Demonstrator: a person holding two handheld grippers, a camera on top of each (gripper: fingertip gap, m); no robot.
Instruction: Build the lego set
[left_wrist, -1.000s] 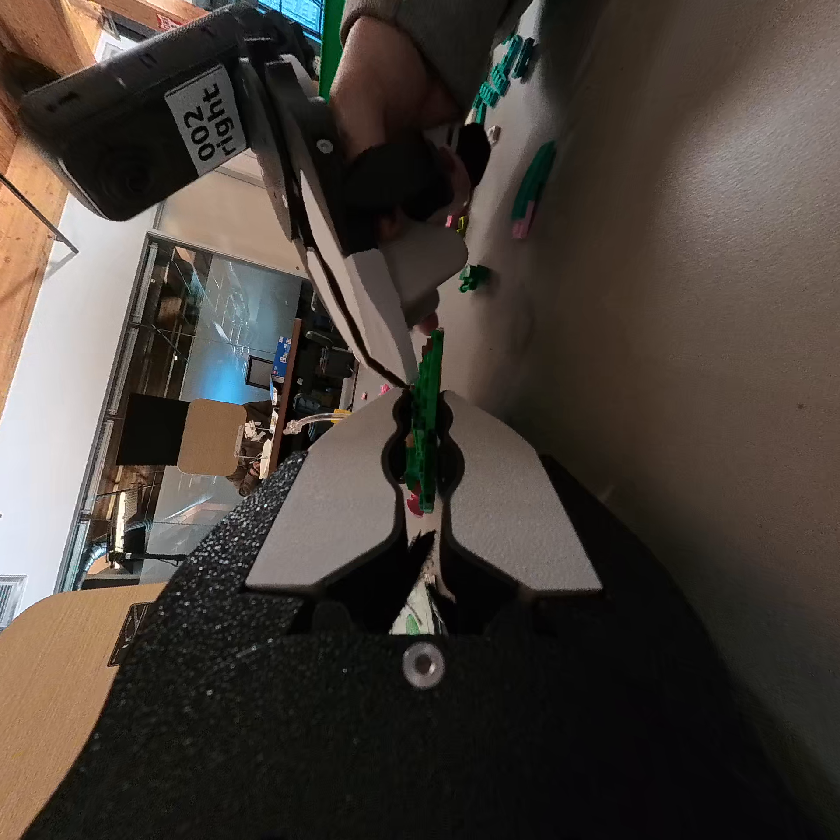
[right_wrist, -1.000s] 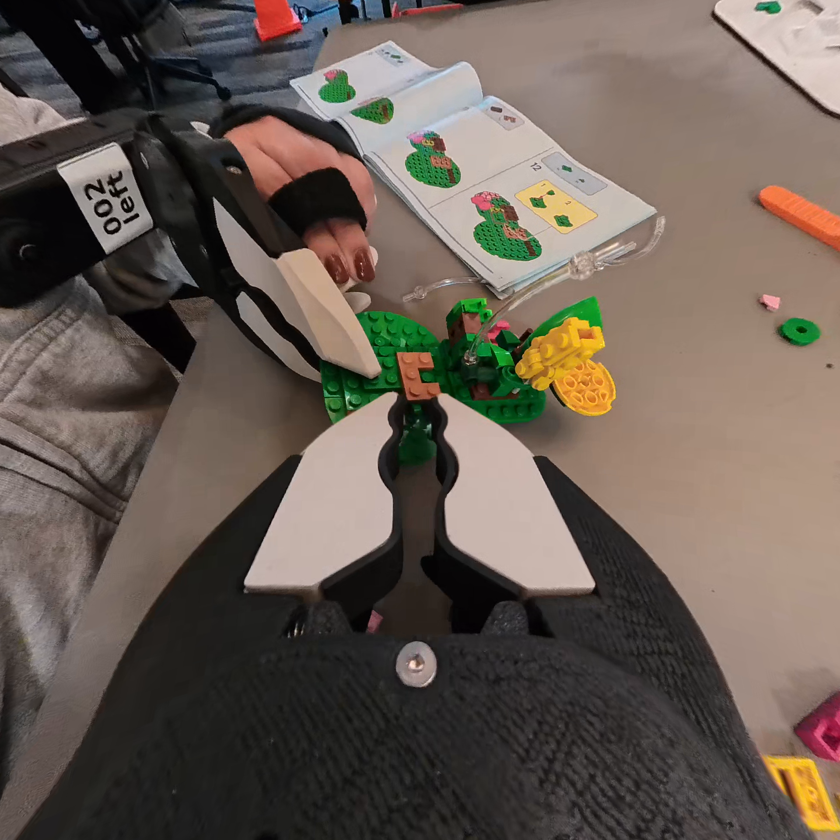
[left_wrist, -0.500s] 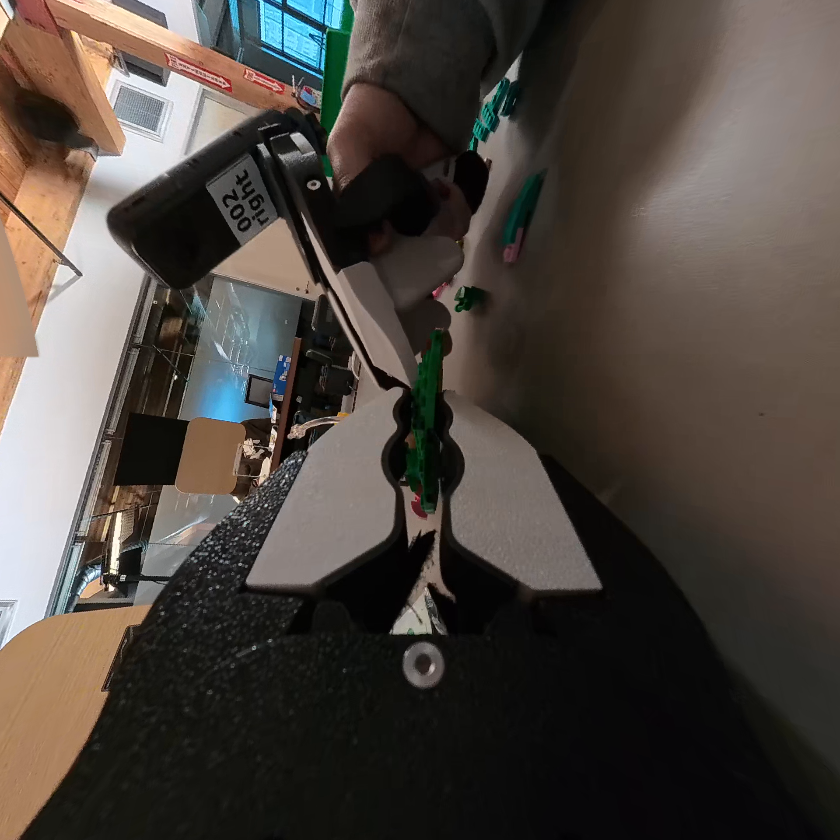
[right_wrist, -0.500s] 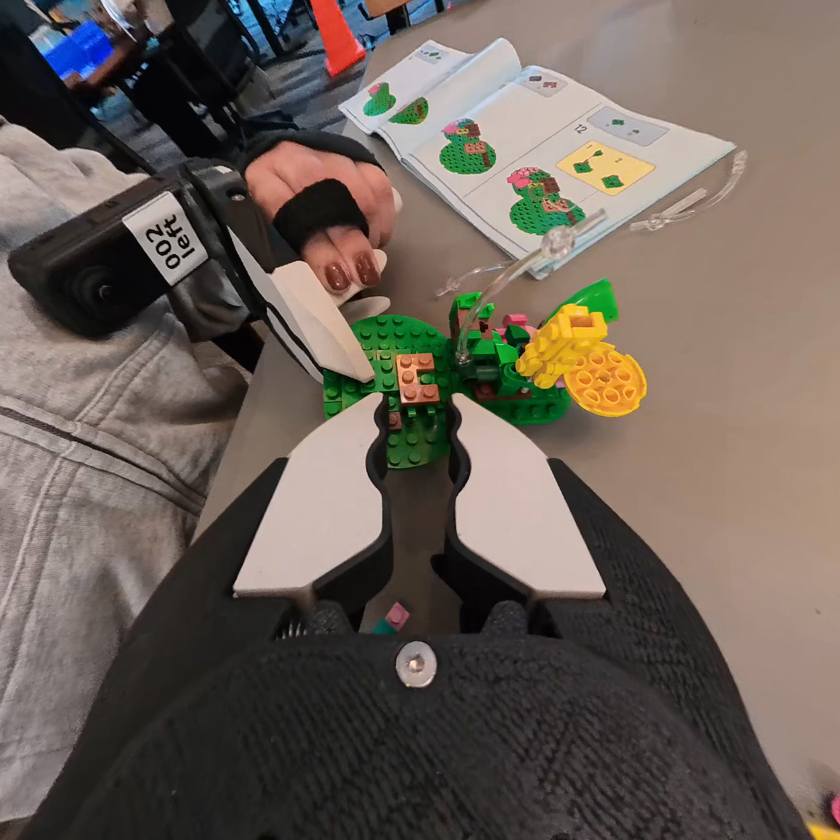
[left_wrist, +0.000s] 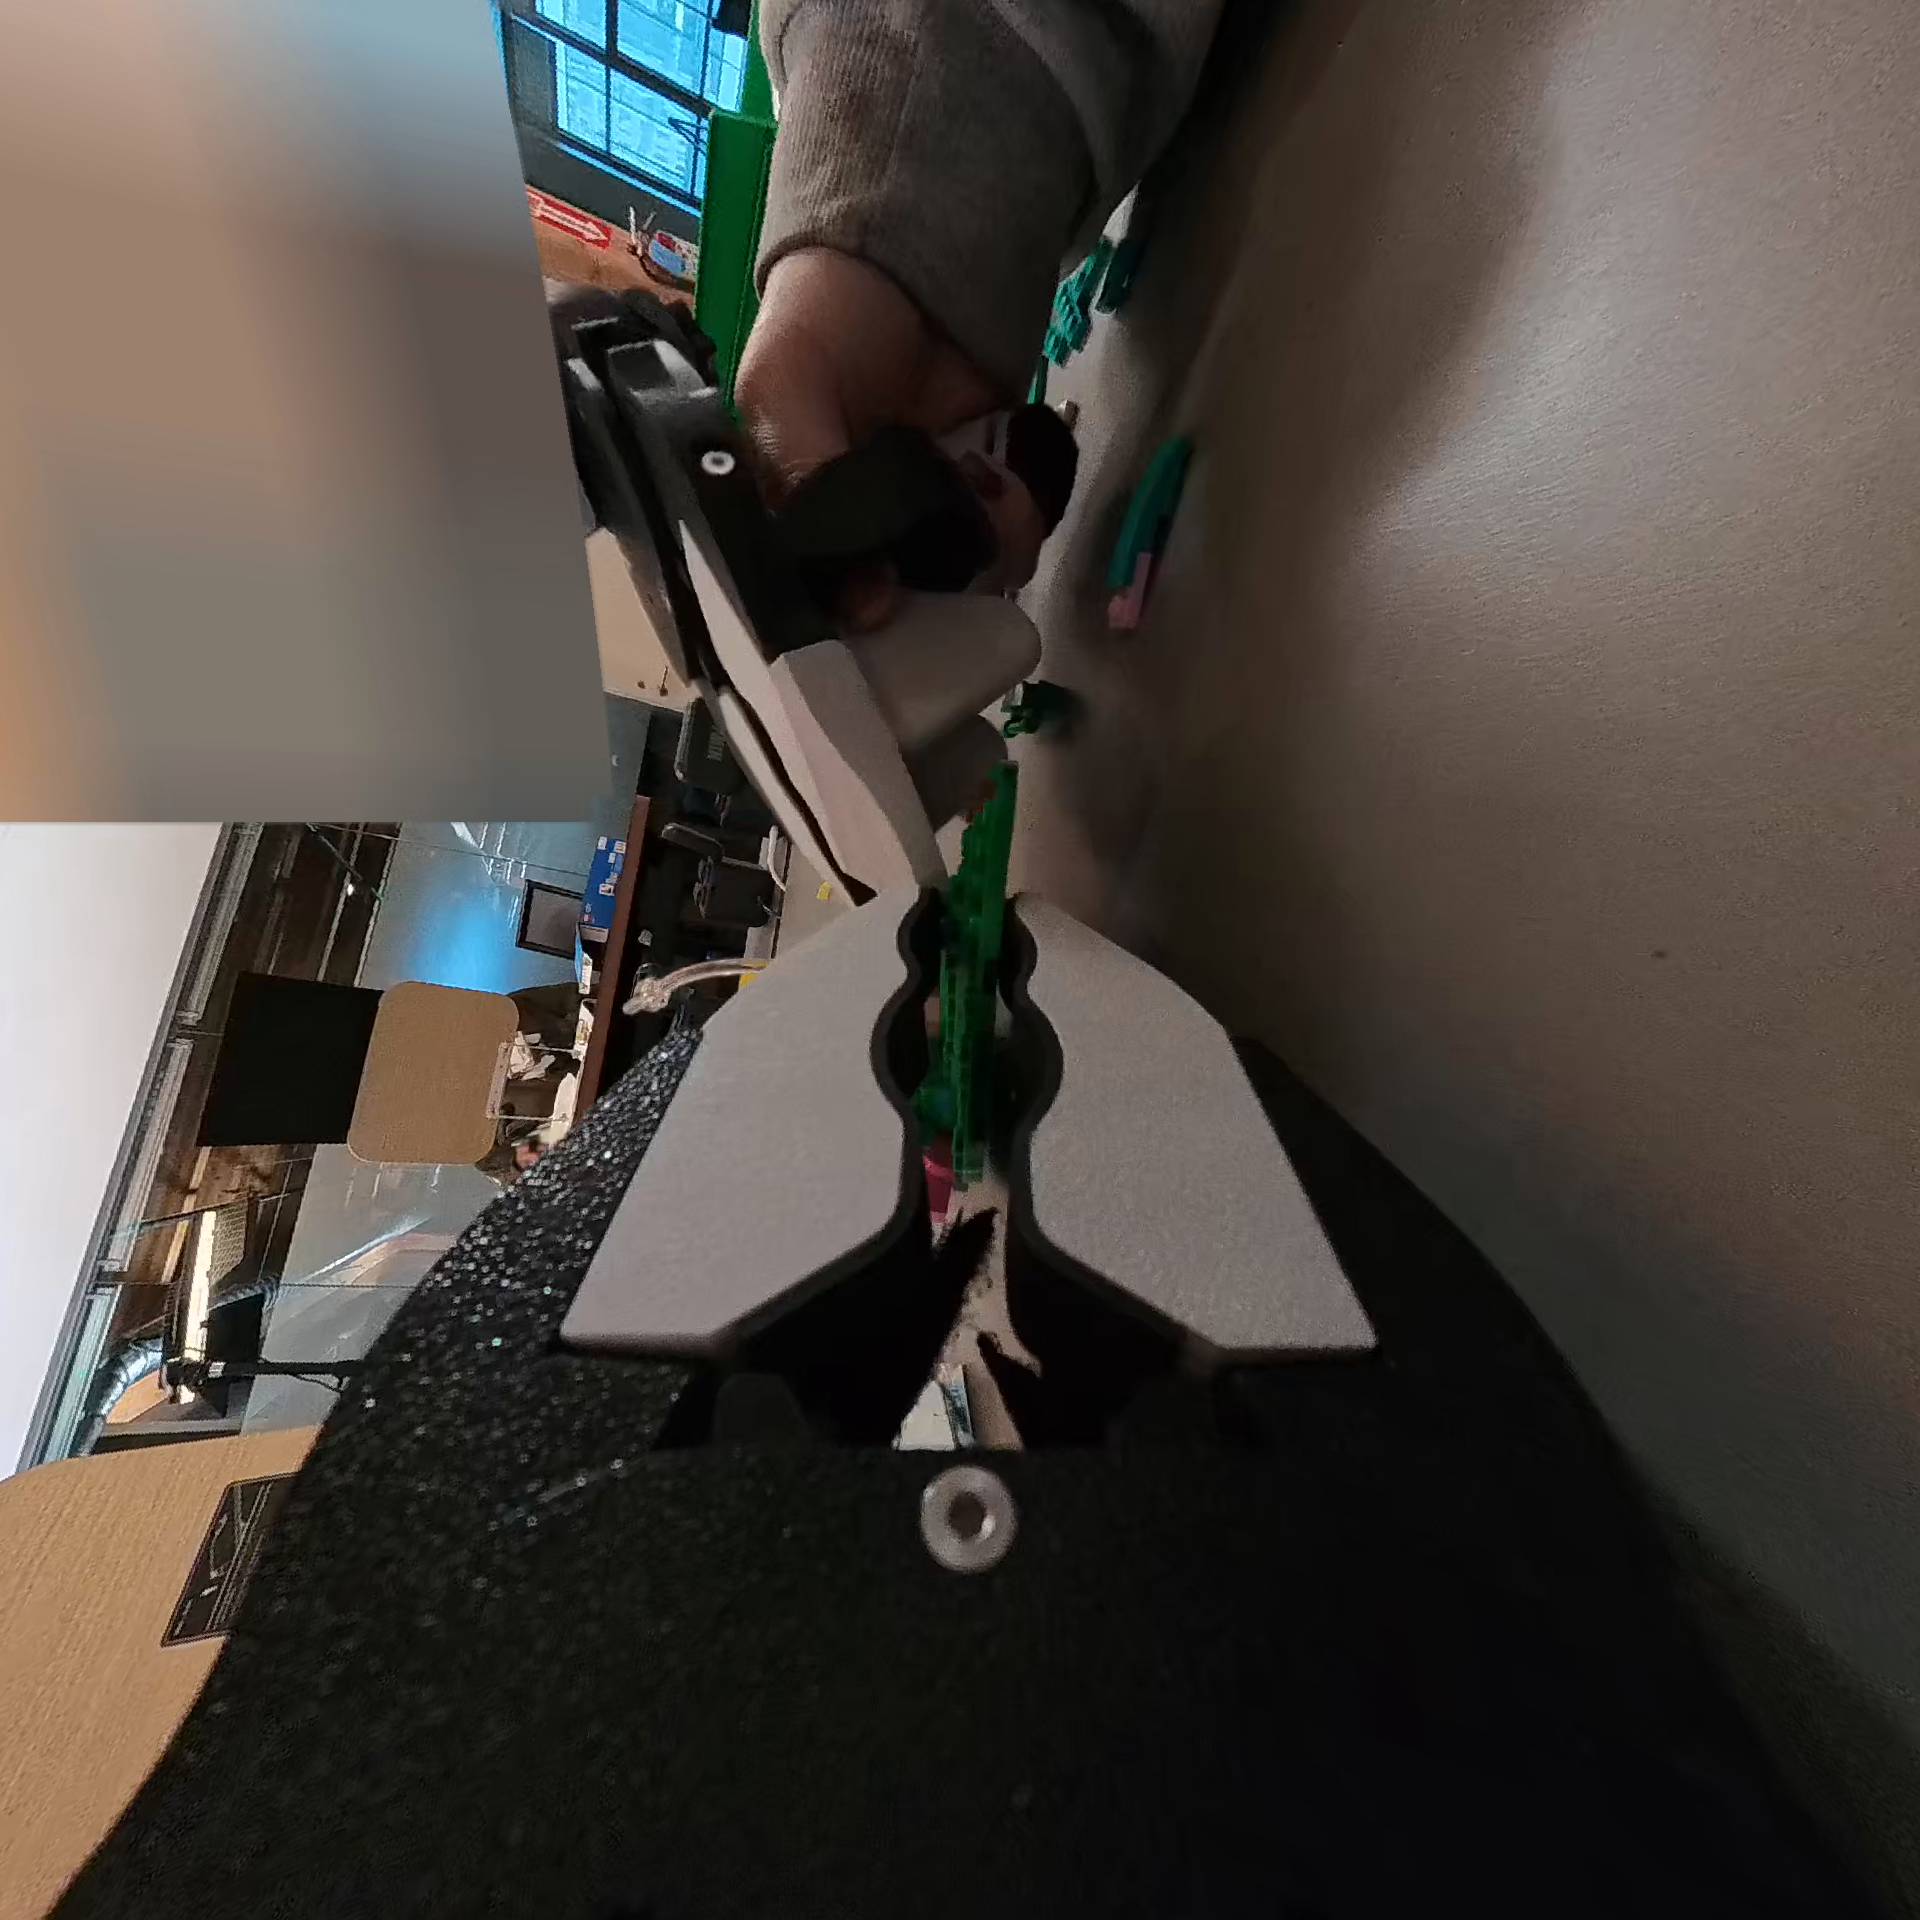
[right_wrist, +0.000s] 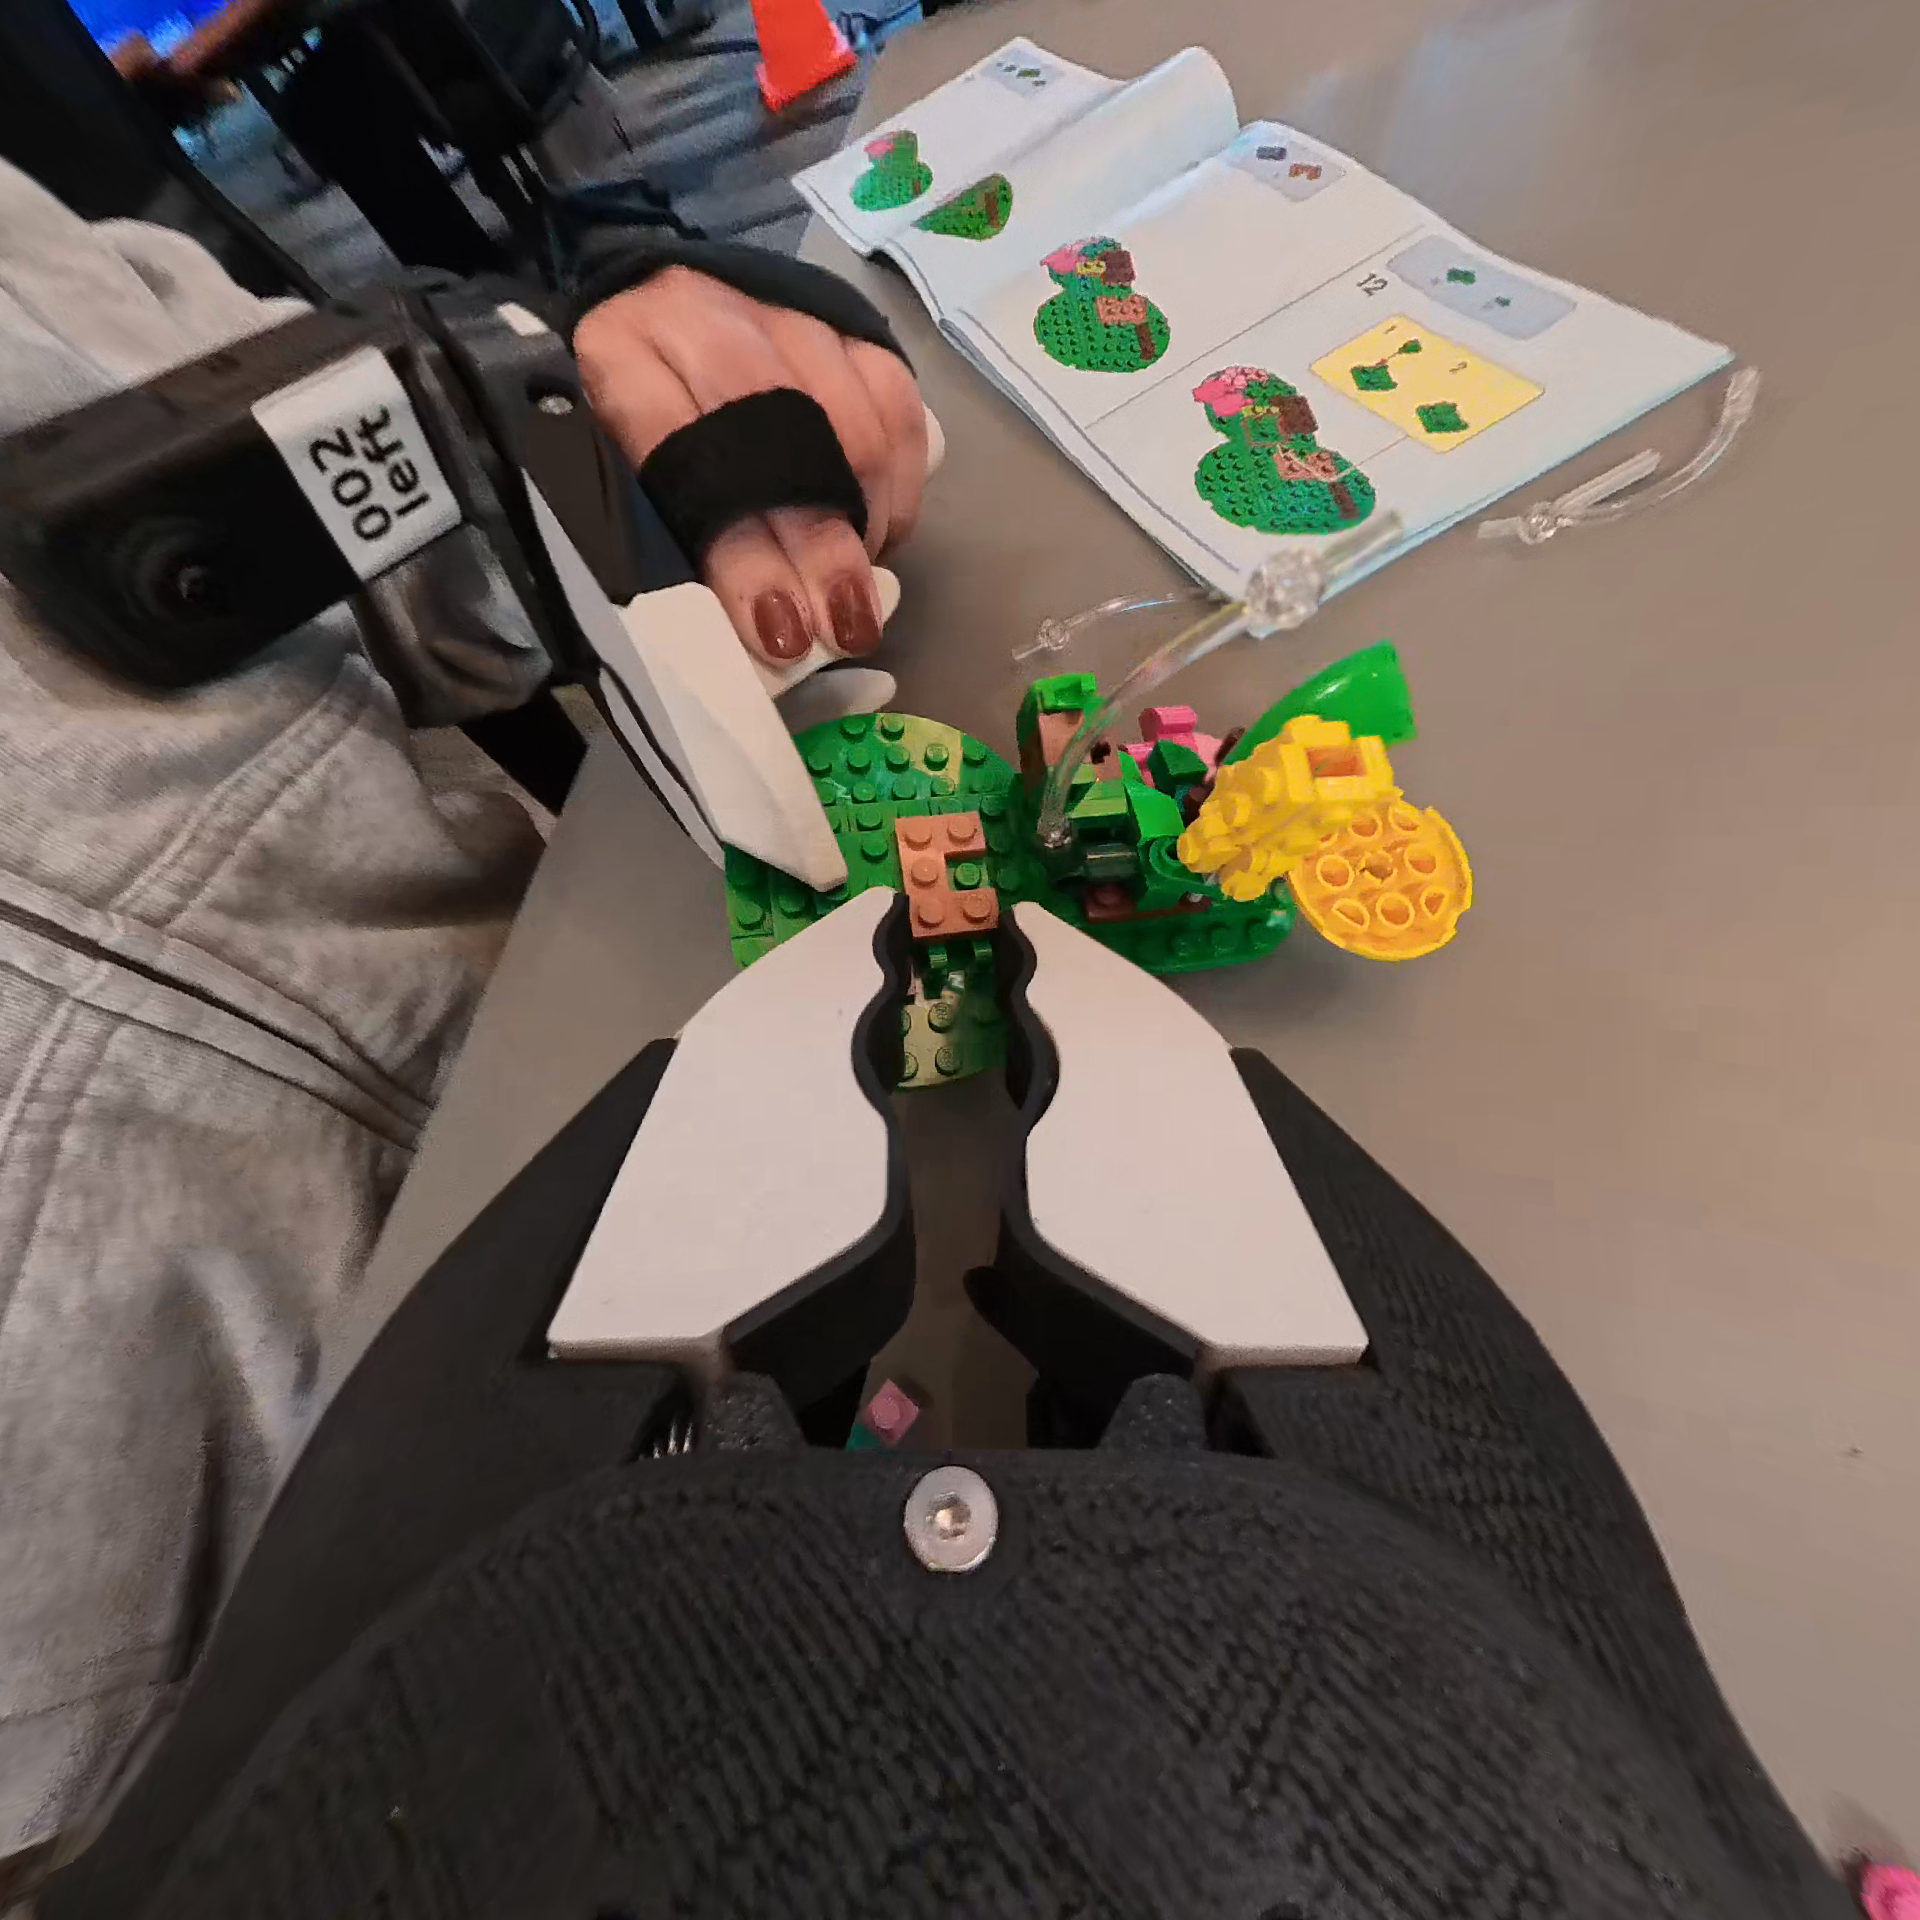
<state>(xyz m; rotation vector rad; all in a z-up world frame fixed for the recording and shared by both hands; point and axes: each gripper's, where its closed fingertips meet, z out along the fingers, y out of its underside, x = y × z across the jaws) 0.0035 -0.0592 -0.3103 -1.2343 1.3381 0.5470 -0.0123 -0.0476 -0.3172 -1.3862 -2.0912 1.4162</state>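
1. Your left gripper (left_wrist: 971, 914) is clamped on the green studded brick base plate (right_wrist: 883, 769), seen edge-on at frame centre of the left wrist view. Both grey pads press on the plate's two faces.

2. Your right gripper (right_wrist: 951, 920) has its jaws close together at the near edge of the same plate. Between the tips sits a small dark-green brick piece (right_wrist: 951, 961), just below the brown notched brick plate (right_wrist: 945, 868). Whether the pads actually press on it: cannot tell.

3. The plate rests on the grey table top (right_wrist: 1558, 1143), centre of the right wrist view. On the plate's right half: a cluster of green, brown and pink bricks (right_wrist: 1132, 800) with a clear plastic tube (right_wrist: 1153, 665) rising from it. At its right end: a yellow brick flower with a round yellow disc (right_wrist: 1371, 873) and a bright green leaf piece (right_wrist: 1340, 686).

4. Upper right of the right wrist view: an open instruction booklet w/ pale blue pages (right_wrist: 1195, 291) showing pictures of the green build. A second clear plastic piece (right_wrist: 1621, 478) lies right of it.

5. Labels: a white sticker w/ black print sits on the left gripper's camera body (right_wrist: 358, 468), left of frame. An orange cone (right_wrist: 800, 42) stands at top centre.

6. Lower right corner: a pink brick (right_wrist: 1886, 1891), partly cut off.
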